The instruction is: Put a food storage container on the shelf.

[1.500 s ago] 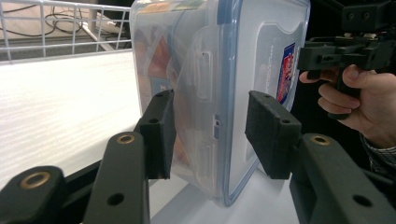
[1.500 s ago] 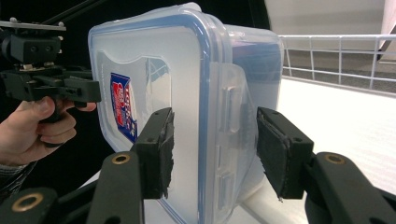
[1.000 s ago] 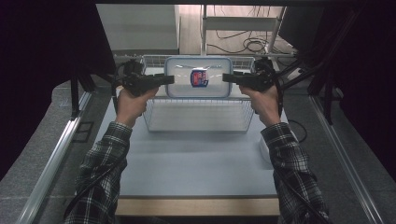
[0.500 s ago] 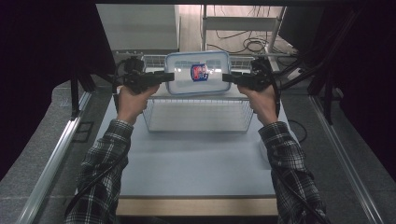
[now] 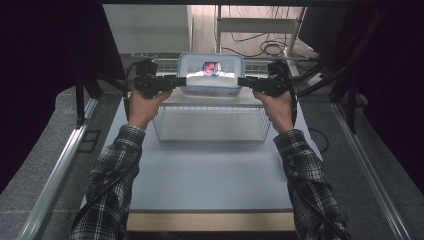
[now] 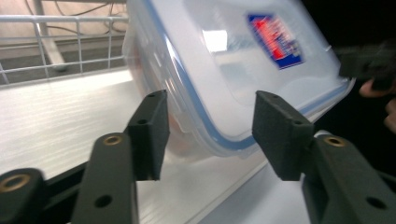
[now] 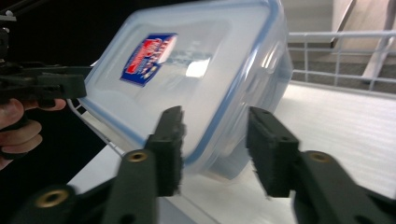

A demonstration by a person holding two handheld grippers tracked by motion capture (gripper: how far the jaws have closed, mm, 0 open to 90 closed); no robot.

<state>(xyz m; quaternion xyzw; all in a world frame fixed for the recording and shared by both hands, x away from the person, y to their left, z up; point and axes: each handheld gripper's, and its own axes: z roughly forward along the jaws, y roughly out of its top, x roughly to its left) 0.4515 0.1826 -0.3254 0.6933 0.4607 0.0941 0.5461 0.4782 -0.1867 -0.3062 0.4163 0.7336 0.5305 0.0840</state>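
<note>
The clear plastic box with the blue-rimmed lid [image 5: 211, 75] carries a blue and red sticker [image 7: 148, 52] on top. Its white lettering is too blurred and small to read. No other writing shows anywhere.

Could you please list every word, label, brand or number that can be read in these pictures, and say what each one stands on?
No text can be read.
Sticker on the lid of the clear plastic box: blue and red with white lettering, too blurred to read in the right gripper view, the left gripper view and the high view.
No other writing shows on the wire basket or the table.
</note>
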